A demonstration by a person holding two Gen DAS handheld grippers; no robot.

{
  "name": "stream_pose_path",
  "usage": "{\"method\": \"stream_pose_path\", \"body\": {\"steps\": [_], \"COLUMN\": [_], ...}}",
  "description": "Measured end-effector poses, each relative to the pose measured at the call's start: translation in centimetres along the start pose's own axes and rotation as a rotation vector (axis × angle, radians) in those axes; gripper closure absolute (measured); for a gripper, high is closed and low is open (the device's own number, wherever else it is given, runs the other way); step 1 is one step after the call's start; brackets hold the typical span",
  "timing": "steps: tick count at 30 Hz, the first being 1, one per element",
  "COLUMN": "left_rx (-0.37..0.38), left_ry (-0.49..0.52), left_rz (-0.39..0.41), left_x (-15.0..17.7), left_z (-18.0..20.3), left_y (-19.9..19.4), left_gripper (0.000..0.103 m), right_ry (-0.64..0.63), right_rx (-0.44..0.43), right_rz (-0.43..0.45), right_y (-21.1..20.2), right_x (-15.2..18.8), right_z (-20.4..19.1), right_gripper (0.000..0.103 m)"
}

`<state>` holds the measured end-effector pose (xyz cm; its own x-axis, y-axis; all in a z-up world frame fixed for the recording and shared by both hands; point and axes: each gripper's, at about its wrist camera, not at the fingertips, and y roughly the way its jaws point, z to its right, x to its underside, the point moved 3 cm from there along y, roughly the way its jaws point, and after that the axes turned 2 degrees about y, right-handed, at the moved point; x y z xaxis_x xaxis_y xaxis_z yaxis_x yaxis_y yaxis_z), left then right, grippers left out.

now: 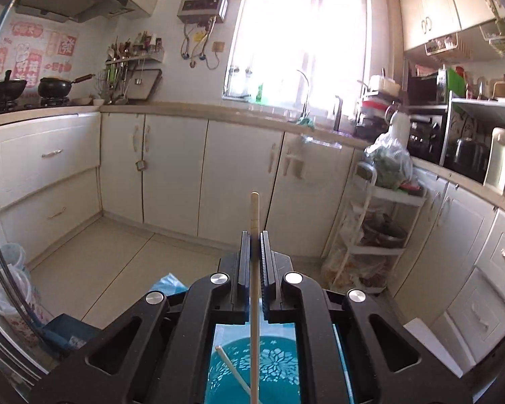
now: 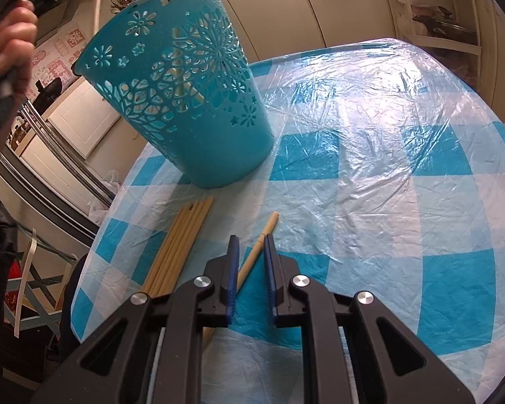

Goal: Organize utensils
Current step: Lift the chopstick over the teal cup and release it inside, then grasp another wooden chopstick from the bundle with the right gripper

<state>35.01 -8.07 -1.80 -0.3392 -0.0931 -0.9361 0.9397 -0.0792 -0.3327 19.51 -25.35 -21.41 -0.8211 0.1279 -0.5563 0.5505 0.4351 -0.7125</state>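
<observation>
My left gripper [image 1: 255, 235] is shut on a pale wooden chopstick [image 1: 254, 215] that stands upright between its pads, raised above the teal cut-out basket [image 1: 279, 363]. Another chopstick [image 1: 232, 370] leans inside that basket. In the right wrist view the basket [image 2: 185, 94] stands at the table's far left, and a person's hand [image 2: 10, 40] holds the left gripper above it. Several chopsticks [image 2: 181, 239] lie bundled on the cloth in front of the basket. My right gripper [image 2: 251, 239] hovers low with a narrow gap between its jaws, over a single chopstick [image 2: 252, 256] lying slantwise on the cloth.
The table wears a blue-and-white checked plastic cloth [image 2: 387, 168]. A white shelf trolley [image 1: 380, 229] stands by the cream kitchen cabinets [image 1: 171, 175]. A folding chair [image 2: 27, 269] sits past the table's left edge.
</observation>
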Motion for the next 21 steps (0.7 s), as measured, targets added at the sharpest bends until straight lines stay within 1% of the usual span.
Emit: {"method": "stream_pose_path", "body": {"steps": [6, 9, 10, 11, 13, 14, 15, 17, 19, 21], "left_rx": [-0.026, -0.035, -0.034, -0.032, -0.051, -0.058, -0.062, -0.059, -0.069, -0.073], "left_ry": [0.053, 0.067, 0.07, 0.072, 0.076, 0.075, 0.073, 0.063, 0.047, 0.024], "left_rz": [-0.095, -0.13, -0.141, -0.131, -0.121, -0.115, -0.11, -0.12, -0.13, -0.14], "left_x": [4.8, 5.9, 6.2, 6.3, 6.4, 6.3, 6.3, 6.7, 7.1, 7.6], "left_z": [-0.6, -1.2, -1.7, -2.0, -2.8, -3.4, -3.9, -5.1, -6.2, -7.5], "left_y": [1.4, 1.2, 0.7, 0.2, -1.0, -1.8, -2.4, -3.7, -4.7, -5.7], "left_gripper": [0.098, 0.096, 0.09, 0.083, 0.049, 0.043, 0.042, 0.036, 0.031, 0.03], "right_ry": [-0.023, -0.019, -0.017, -0.02, -0.037, -0.05, -0.062, -0.106, -0.215, -0.343], "right_rx": [0.03, 0.046, 0.055, 0.064, 0.088, 0.104, 0.118, 0.154, 0.192, 0.2], "right_rz": [-0.005, -0.019, -0.025, -0.03, -0.035, -0.038, -0.041, -0.045, -0.052, -0.078], "right_y": [0.2, 0.4, 0.3, 0.4, 0.4, 0.5, 0.6, 0.9, 1.5, 2.0], "right_x": [0.0, -0.1, -0.1, -0.1, 0.0, 0.0, 0.0, 0.0, 0.1, 0.3], "right_z": [-0.6, -0.9, -1.0, -1.1, -1.5, -1.7, -2.0, -2.6, -3.7, -4.7], "right_gripper": [0.088, 0.088, 0.088, 0.087, 0.086, 0.086, 0.086, 0.086, 0.086, 0.087]}}
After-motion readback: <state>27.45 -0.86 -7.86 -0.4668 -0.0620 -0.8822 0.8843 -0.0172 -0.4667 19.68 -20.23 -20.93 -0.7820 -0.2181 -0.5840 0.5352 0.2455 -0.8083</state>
